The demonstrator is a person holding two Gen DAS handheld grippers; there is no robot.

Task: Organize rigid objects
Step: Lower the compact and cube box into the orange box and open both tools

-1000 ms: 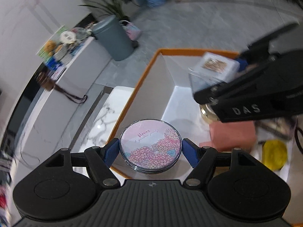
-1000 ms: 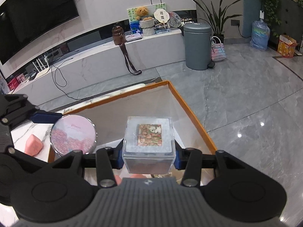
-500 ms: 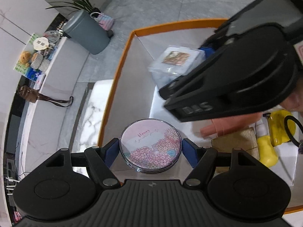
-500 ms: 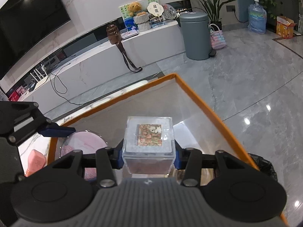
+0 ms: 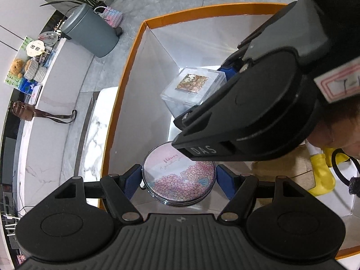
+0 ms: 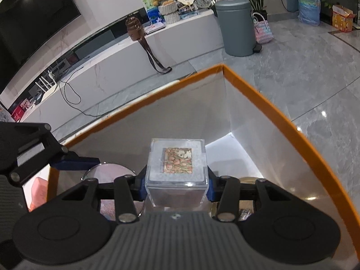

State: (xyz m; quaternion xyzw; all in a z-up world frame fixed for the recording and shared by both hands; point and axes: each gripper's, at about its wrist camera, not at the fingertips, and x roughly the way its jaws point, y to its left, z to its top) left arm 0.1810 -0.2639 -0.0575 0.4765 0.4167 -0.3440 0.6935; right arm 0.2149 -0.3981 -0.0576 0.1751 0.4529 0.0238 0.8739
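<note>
Hovering over the orange-rimmed box (image 5: 135,45), both grippers carry loads: the left gripper (image 5: 178,178) is clamped on the round floral tin (image 5: 177,175), the right gripper (image 6: 176,186) on the clear cube case (image 6: 176,168). Best lower each flat onto bare floor, apart, before letting go.

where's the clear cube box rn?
The clear cube box is clamped in the right gripper, centre of the right wrist view, inside the orange-rimmed box, right of the round floral tin.
</note>
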